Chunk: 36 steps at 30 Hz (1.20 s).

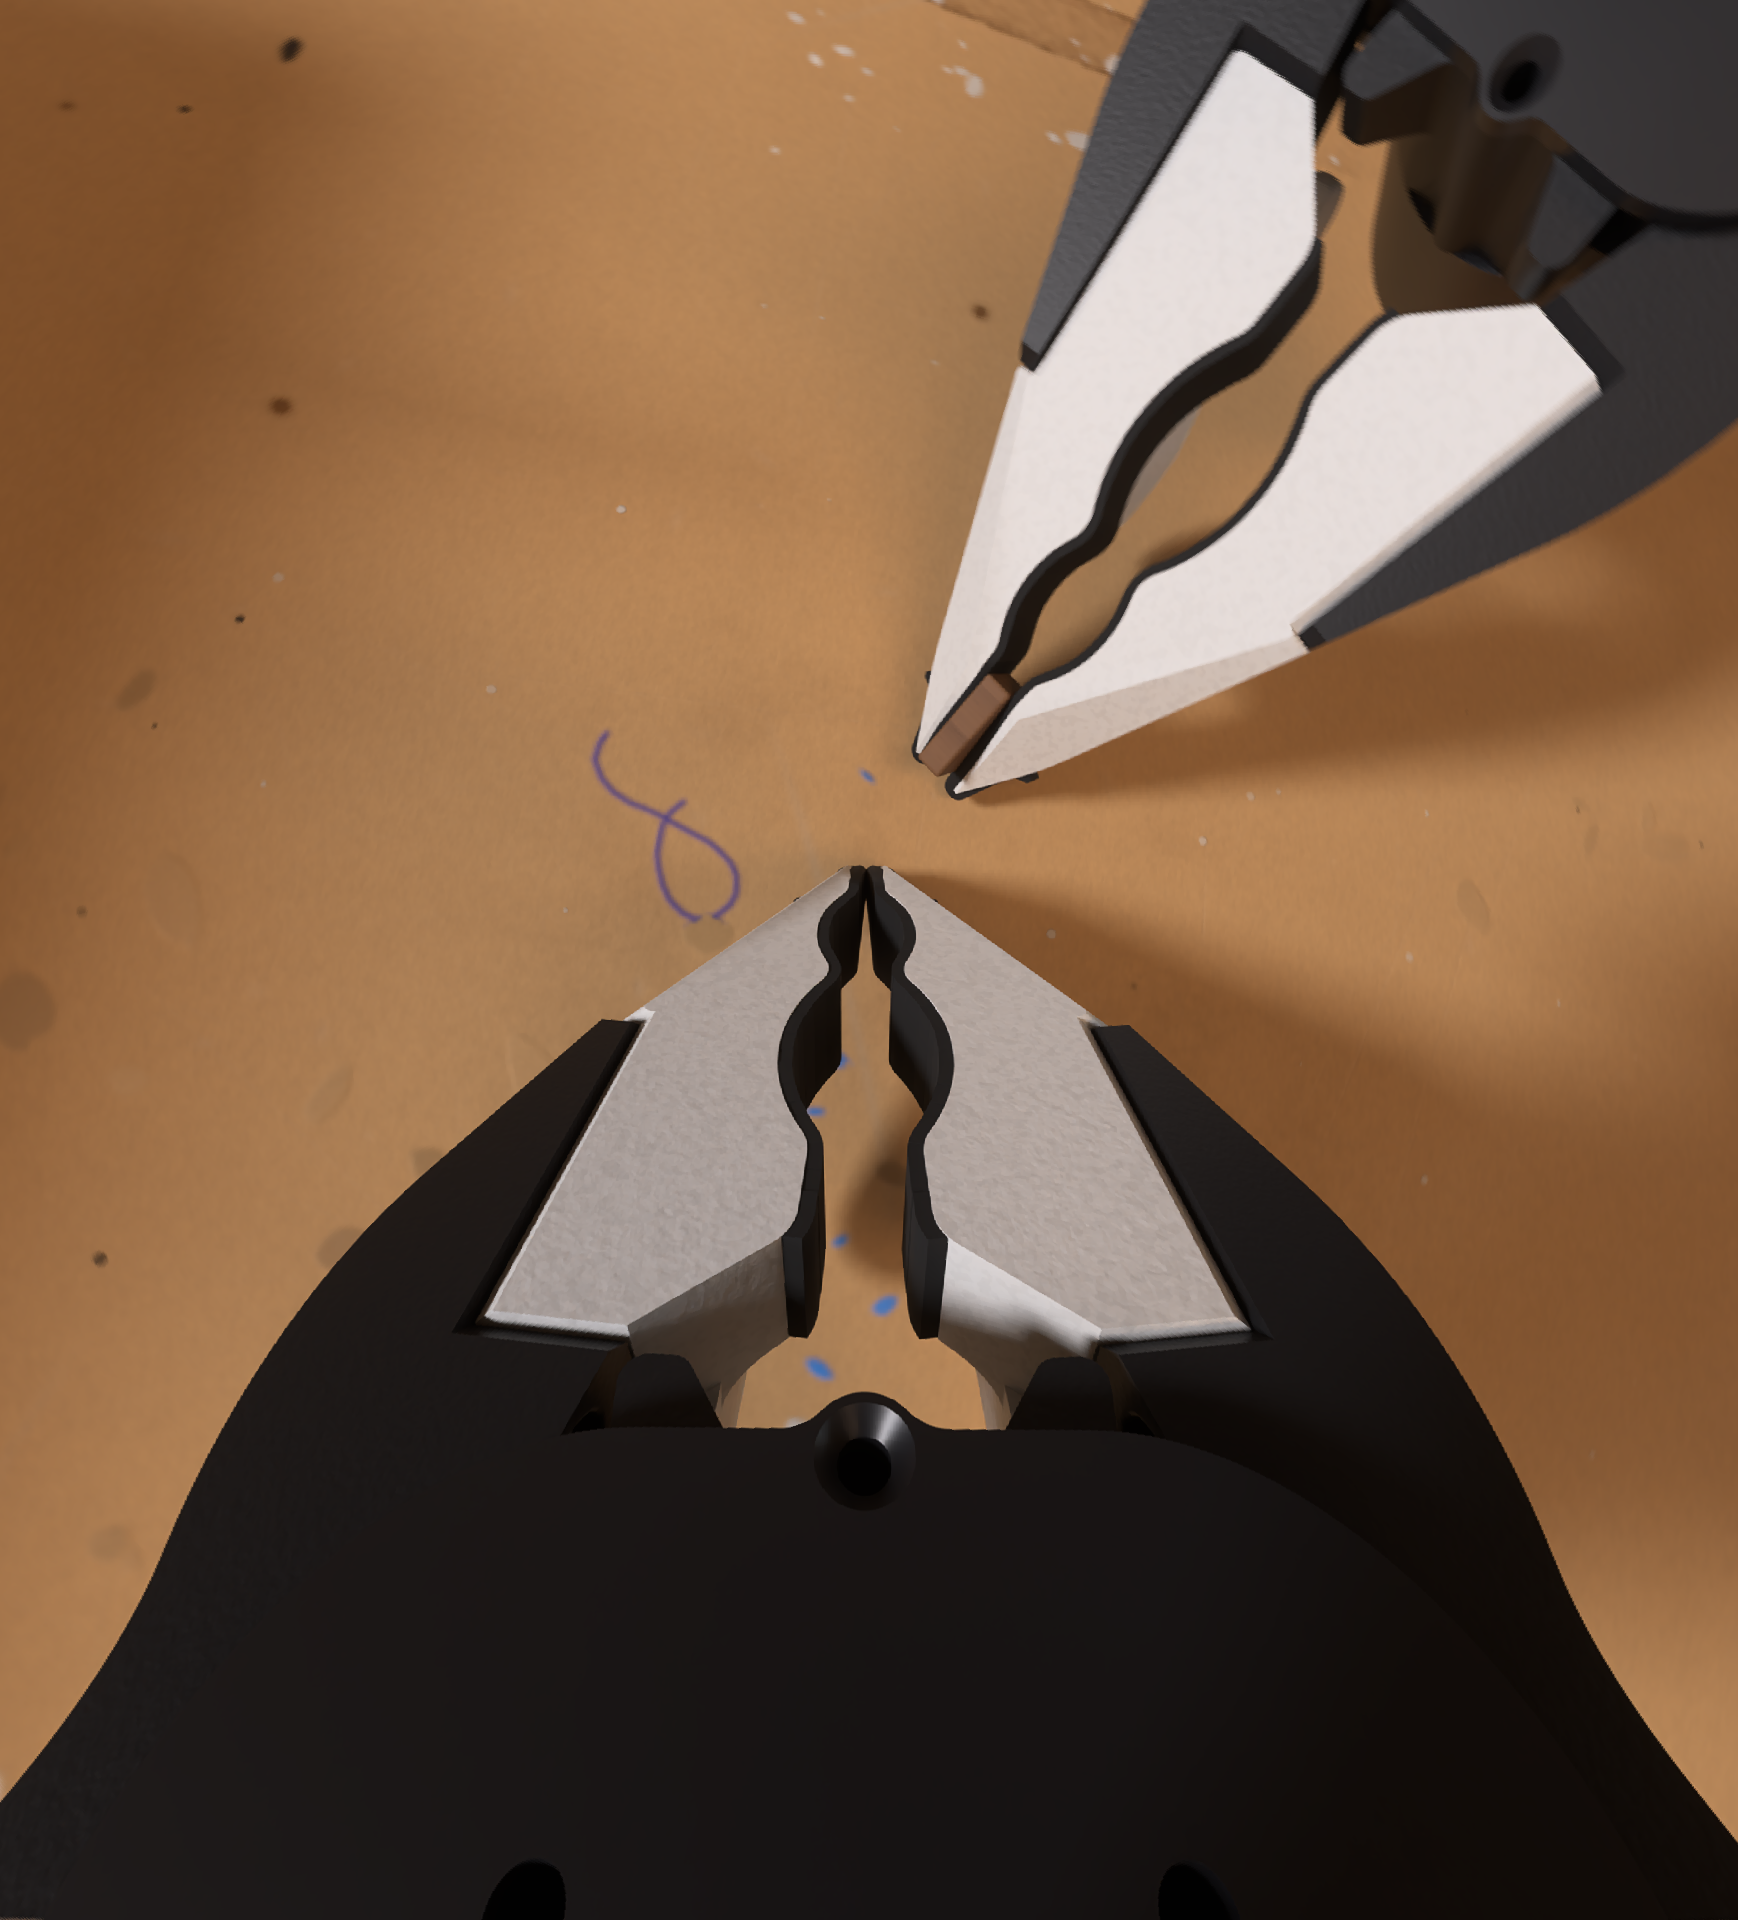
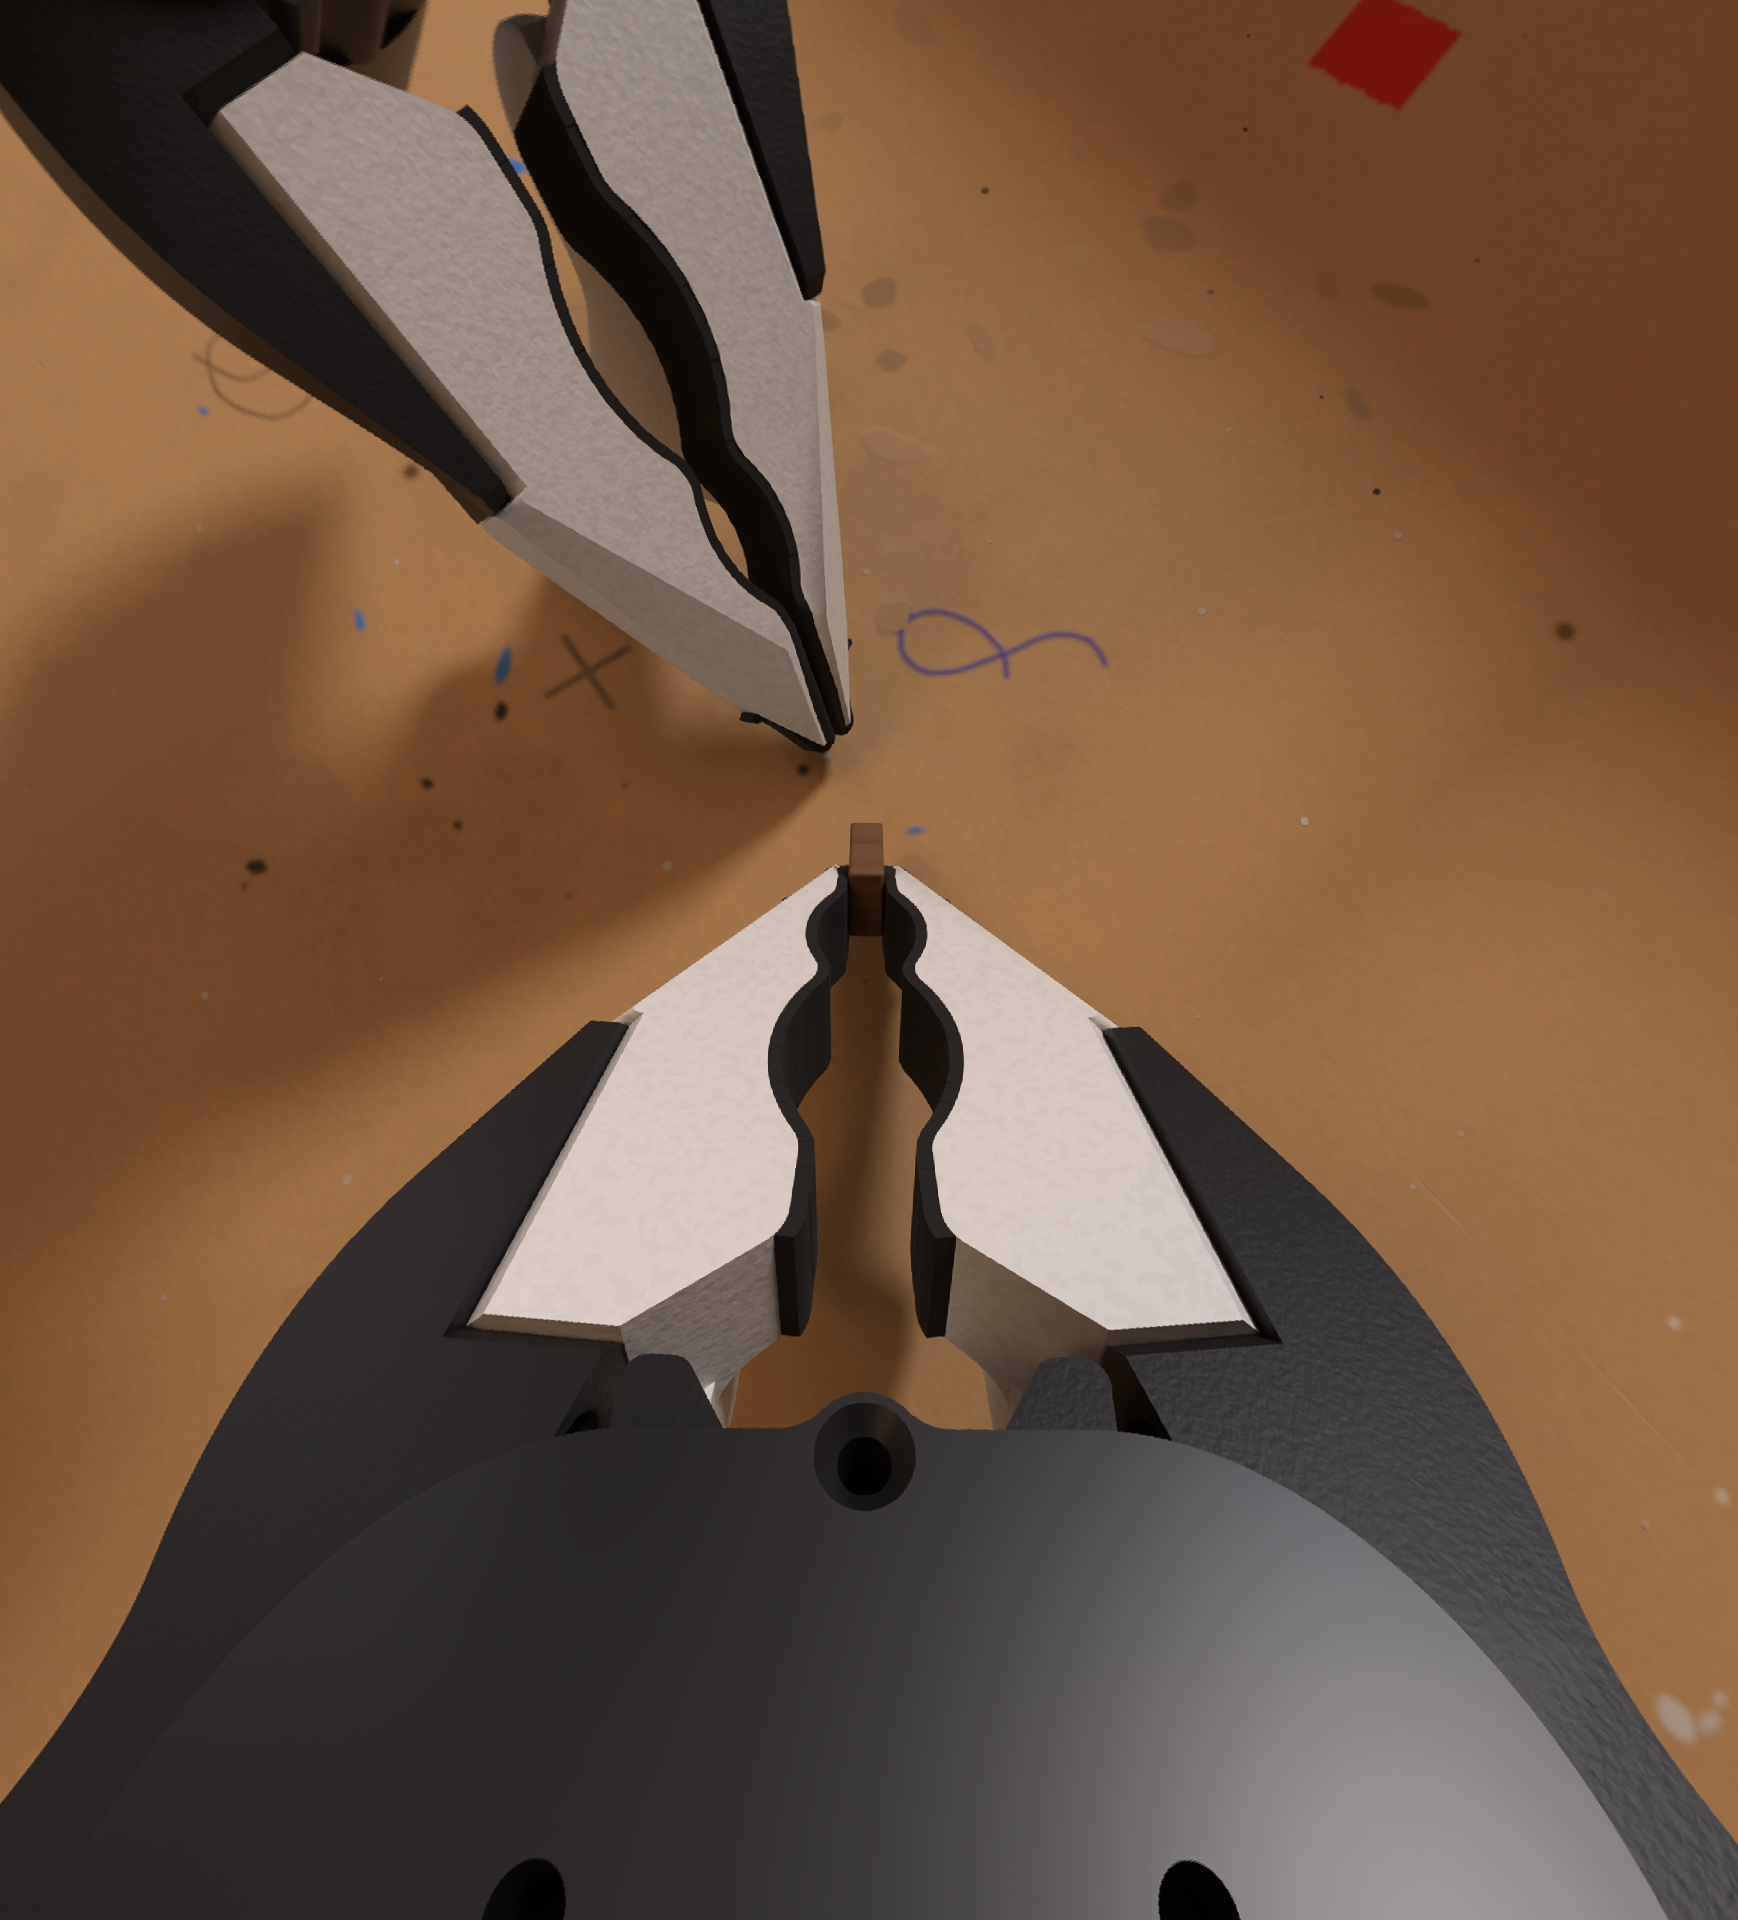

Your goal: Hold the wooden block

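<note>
1. The right hand-held gripper [image 2: 866, 881] is clamped on the block [image 2: 865, 873] at its very tips; the block juts out toward 12 o'clock, above the worktop [image 2: 1260, 935].
2. Keep squeezing evenly; so little is gripped that a twist could slip it.
3. The left hand-held gripper [image 1: 865, 875], tips together and empty, should stay clear at 11 o'clock.

Workshop or craft bench, brown paper-covered tabletop [image 2: 1260, 935], paint specks, dark stains, blue pen scribble [image 2: 995, 646], pencilled cross [image 2: 586, 673], red tape patch [image 2: 1384, 50]
</note>
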### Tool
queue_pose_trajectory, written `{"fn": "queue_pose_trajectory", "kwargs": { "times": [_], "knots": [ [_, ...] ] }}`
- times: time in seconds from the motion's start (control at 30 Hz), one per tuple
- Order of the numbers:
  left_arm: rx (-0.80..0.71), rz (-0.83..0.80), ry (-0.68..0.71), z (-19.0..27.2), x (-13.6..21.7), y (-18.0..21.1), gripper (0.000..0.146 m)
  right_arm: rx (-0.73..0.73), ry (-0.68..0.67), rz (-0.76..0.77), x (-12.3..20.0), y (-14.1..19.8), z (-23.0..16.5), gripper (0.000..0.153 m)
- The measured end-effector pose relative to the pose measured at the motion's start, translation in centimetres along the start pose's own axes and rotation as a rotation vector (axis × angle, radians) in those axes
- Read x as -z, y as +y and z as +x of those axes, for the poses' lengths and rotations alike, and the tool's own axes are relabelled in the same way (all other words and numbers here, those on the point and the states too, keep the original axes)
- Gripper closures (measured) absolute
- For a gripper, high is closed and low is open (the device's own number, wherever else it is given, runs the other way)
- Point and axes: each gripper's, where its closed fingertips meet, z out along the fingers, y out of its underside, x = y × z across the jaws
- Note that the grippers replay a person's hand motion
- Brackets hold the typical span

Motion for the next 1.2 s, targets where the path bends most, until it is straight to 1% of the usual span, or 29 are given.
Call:
{"fn": "queue_pose_trajectory", "kwargs": {
  "times": [0.13, 0.27, 0.37, 0.53, 0.8, 1.0, 1.2],
  "knots": [
    [0.066, 0.039, -0.076, 0.1, -0.1, 0.0, 0.146, 0.021, 0.045, -0.036, 0.2, 0.1, 0.3, 0.148],
    [0.127, 0.070, -0.122, 0.1, -0.2, -0.1, 0.146, -0.015, 0.036, -0.044, 0.3, 0.2, 0.4, 0.148],
    [0.154, 0.086, -0.160, 0.2, -0.2, -0.2, 0.146, 0.010, 0.045, -0.084, 0.4, 0.2, 0.5, 0.148],
    [0.159, 0.107, -0.182, 0.2, -0.3, -0.2, 0.146, 0.062, 0.066, -0.171, 0.5, 0.3, 0.8, 0.148],
    [0.110, 0.113, -0.231, 0.2, -0.3, -0.2, 0.146, 0.138, 0.152, -0.268, 0.8, 0.5, 0.9, 0.148],
    [0.088, 0.111, -0.216, 0.6, -0.4, -0.2, 0.146, 0.140, 0.175, -0.313, 0.8, 0.5, 0.7, 0.148],
    [0.070, 0.110, -0.237, 0.6, -0.4, -0.2, 0.146, 0.110, 0.153, -0.336, 0.8, 0.6, 0.3, 0.148]
  ]
}}
